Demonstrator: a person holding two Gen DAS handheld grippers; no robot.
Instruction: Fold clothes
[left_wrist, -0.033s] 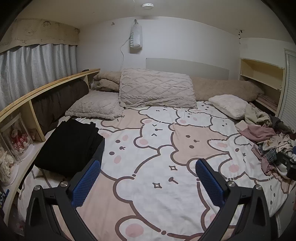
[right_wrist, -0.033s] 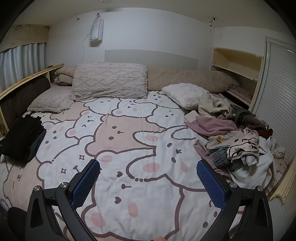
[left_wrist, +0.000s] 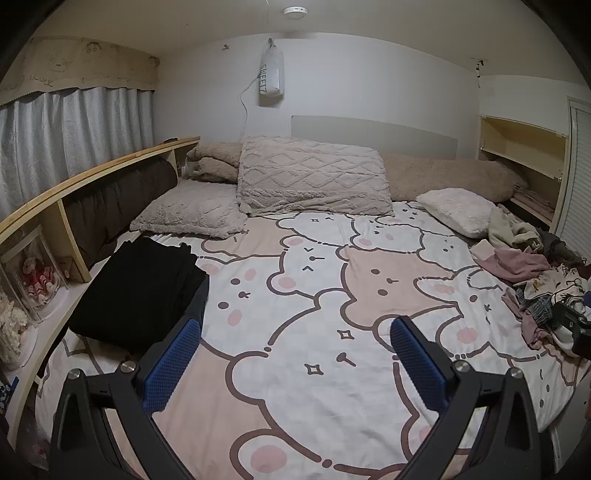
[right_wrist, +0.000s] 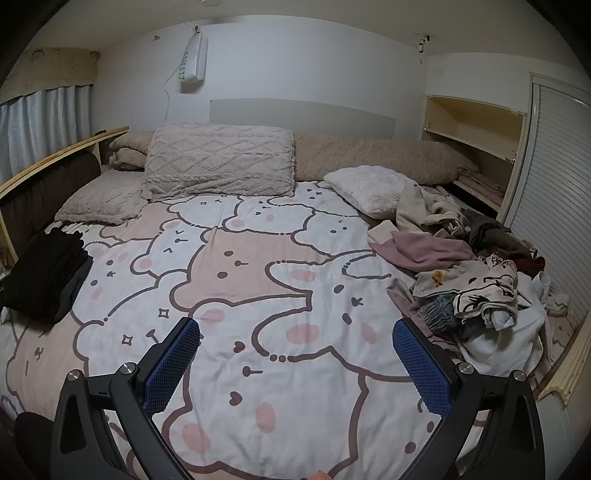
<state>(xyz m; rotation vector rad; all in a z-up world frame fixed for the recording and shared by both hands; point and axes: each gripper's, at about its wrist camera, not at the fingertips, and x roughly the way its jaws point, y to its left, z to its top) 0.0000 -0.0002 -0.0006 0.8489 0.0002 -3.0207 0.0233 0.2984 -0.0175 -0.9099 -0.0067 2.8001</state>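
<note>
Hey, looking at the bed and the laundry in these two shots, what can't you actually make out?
- Pile of unfolded clothes: garments overlap, so their count and types are unclear; the left wrist view cuts it off at the right edge.
- Folded black clothes: layers too dark to count; the left gripper finger covers a corner.
- Clear box on the shelf: contents too small and distorted.

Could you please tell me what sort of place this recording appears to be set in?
Most likely a small home bedroom. A bed with a bear-print cover fills the room, pillows line its head, and a heap of unfolded clothes lies opposite a folded black stack.
</note>
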